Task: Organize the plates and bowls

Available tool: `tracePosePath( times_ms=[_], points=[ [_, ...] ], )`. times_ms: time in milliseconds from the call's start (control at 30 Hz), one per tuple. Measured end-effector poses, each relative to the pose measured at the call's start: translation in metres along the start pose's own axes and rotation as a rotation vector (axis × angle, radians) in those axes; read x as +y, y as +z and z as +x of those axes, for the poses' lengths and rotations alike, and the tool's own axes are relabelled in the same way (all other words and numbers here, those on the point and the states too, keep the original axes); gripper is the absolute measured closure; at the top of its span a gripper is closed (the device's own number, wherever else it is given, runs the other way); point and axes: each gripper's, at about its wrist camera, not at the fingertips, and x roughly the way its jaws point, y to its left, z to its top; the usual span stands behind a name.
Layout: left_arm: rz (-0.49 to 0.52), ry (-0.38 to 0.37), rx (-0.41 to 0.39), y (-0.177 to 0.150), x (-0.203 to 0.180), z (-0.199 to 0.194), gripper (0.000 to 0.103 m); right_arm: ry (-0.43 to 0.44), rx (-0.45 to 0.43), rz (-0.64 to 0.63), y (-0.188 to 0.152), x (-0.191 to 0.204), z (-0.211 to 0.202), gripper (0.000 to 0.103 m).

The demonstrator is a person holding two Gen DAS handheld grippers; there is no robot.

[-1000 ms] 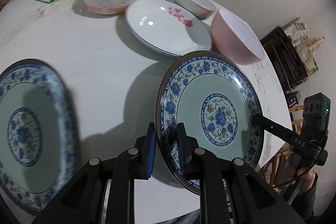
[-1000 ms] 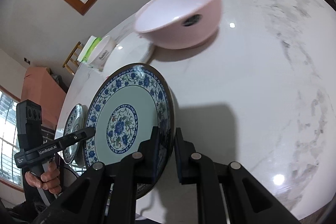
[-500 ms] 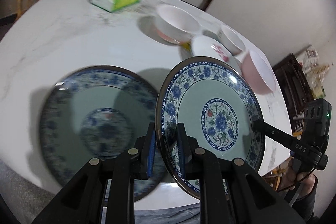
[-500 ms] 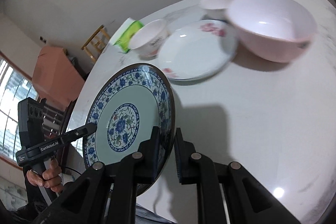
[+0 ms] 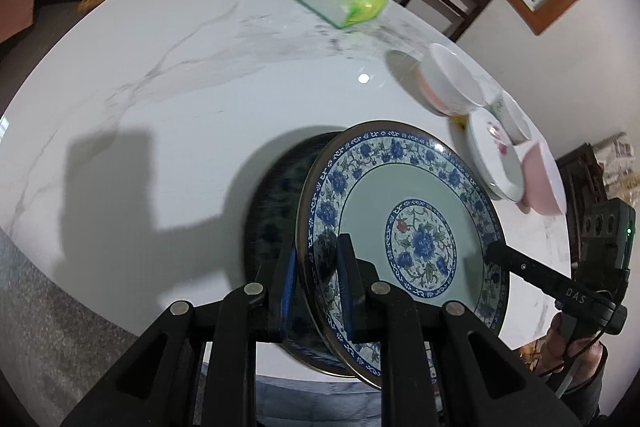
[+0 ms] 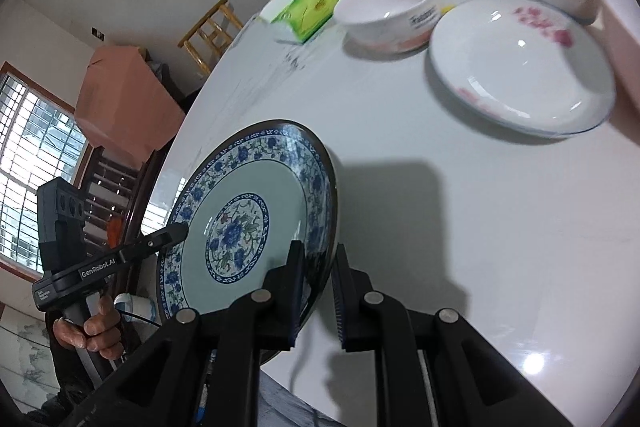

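Two blue-patterned plates: both grippers pinch one plate (image 5: 404, 227) by opposite rims, tilted above the second plate (image 5: 272, 227) on the table (image 5: 180, 99). Left gripper (image 5: 318, 283) reads "GenRobot.AI", right gripper (image 6: 316, 287) "DAS". One white plate (image 6: 520, 67), three bowls, one tissue pack (image 6: 308, 7).

Table (image 5: 168, 131) left half bare, free passage. Far right edge crowded: bowls (image 5: 450, 83), white plate (image 5: 494, 155), tissue pack (image 5: 344, 1) at far edge.
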Motion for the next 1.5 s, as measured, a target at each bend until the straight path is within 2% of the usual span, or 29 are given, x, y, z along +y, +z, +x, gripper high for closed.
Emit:
tracePosePath(
  times_ms=[167, 367, 667, 800, 933, 1233, 1333, 1500],
  points=[
    [-0.022, 0.004, 0.013, 0.001, 0.018, 0.004, 0.087, 0.005, 0.033, 0.011, 0.0, 0.008, 0.017, 0.09],
    [-0.033, -0.005, 0.039, 0.0, 0.027, 0.011, 0.087, -0.005, 0.059, 0.02, 0.004, 0.014, 0.023, 0.089],
    [-0.036, -0.014, 0.037, 0.001, 0.032, 0.011, 0.089, -0.029, 0.083, 0.026, 0.002, 0.019, 0.028, 0.087],
    [-0.043, -0.007, 0.038, 0.001, 0.033, 0.011, 0.089, -0.067, 0.107, 0.034, 0.004, 0.025, 0.029, 0.087],
    [-0.052, 0.001, 0.044, 0.0, 0.035, 0.015, 0.088, -0.172, 0.105, -0.063, 0.007, 0.042, 0.027, 0.085],
    [-0.055, 0.011, 0.032, -0.001, 0.036, 0.014, 0.087, -0.206, 0.13, -0.095, 0.007, 0.047, 0.031, 0.084],
    [-0.051, 0.016, 0.012, -0.001, 0.036, 0.01, 0.087, -0.218, 0.146, -0.097, 0.009, 0.048, 0.033, 0.084],
    [-0.017, 0.034, -0.072, 0.001, 0.028, -0.007, 0.084, -0.284, 0.162, -0.154, 0.009, 0.06, 0.036, 0.082]
  ],
)
